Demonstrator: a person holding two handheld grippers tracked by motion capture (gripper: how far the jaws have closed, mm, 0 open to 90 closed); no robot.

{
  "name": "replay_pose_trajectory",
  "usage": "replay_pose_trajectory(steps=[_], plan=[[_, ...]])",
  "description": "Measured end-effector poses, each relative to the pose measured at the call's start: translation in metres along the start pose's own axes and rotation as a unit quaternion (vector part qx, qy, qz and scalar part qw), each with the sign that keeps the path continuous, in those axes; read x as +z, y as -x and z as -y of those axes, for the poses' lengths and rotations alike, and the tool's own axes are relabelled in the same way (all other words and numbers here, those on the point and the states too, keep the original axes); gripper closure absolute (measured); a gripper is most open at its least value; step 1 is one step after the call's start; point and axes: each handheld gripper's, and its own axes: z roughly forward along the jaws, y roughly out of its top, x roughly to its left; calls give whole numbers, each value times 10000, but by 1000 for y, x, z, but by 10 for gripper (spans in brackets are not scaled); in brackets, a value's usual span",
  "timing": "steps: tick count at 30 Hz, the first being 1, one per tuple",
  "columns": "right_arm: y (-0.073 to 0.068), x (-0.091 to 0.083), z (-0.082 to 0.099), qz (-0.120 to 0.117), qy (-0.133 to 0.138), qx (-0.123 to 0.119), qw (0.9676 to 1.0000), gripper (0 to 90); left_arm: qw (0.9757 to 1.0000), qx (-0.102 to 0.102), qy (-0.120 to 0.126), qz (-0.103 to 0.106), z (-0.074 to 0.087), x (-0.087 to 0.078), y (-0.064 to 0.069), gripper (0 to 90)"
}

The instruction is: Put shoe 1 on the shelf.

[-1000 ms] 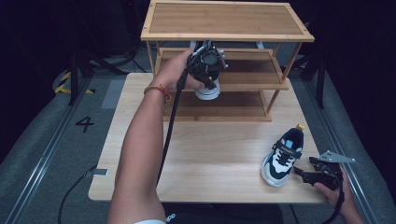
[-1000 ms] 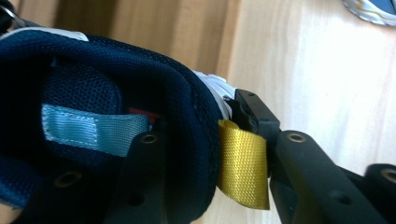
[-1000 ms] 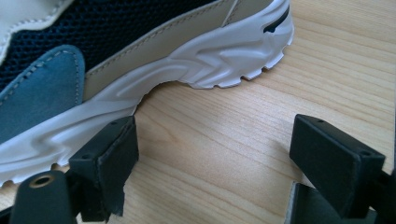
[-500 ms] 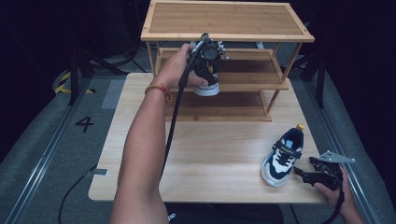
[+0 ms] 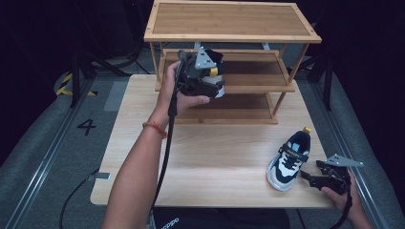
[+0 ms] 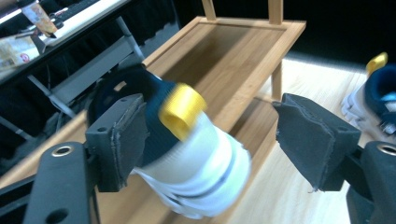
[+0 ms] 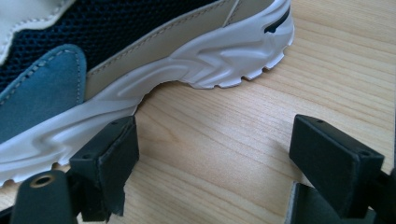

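Observation:
A small navy and white shoe [image 5: 218,91] with a yellow heel loop rests on the middle shelf [image 5: 253,78] of a wooden rack. In the left gripper view this shoe [image 6: 196,158] lies between the pads. My left gripper [image 5: 206,80] [image 6: 217,137] is open; its jaws have just been opening, and the right pad stands well clear of the shoe. A matching shoe [image 5: 289,155] [image 7: 116,60] stands on the table [image 5: 215,157] at the right. My right gripper [image 5: 311,178] [image 7: 215,158] is open beside its sole, resting low near the table's front edge.
The rack has a top shelf [image 5: 229,21] above and a lower shelf [image 5: 229,112] below the middle one. Its posts [image 5: 279,98] stand at the right. The second shoe [image 6: 373,88] shows at the far right of the left gripper view.
The left gripper's jaws have spread apart from the shoe's heel, leaving the shoe on the middle shelf. The left hand has drawn back a little toward the person. The right gripper kept still.

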Motion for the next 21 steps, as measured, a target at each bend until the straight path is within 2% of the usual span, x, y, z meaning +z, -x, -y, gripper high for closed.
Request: replay_pose_trajectory(steps=[2,4,5,7,9,11,17,21], plan=[[0,0,0,1,0,0,10000,161,9998,-159,72,-7,12,4,6,213],[0,0,0,0,-2,3,10000,160,9997,-232,-18,-35,18,11,9,210],[0,0,0,-5,-2,5,10000,161,9996,-243,-136,33,22,16,11,206],[0,0,0,11,-1,12,10000,161,9993,-167,-293,-140,26,24,14,209],[0,0,0,16,4,4,10000,160,9994,-192,-197,-193,27,28,14,210],[0,0,0,16,4,5,10000,160,9992,-304,-128,-224,28,30,13,229],[0,0,0,9,-1,15,10000,161,9981,-444,-40,-419,28,38,9,254],[0,0,0,11,4,5,10000,161,9958,-795,154,-426,33,36,3,243]])
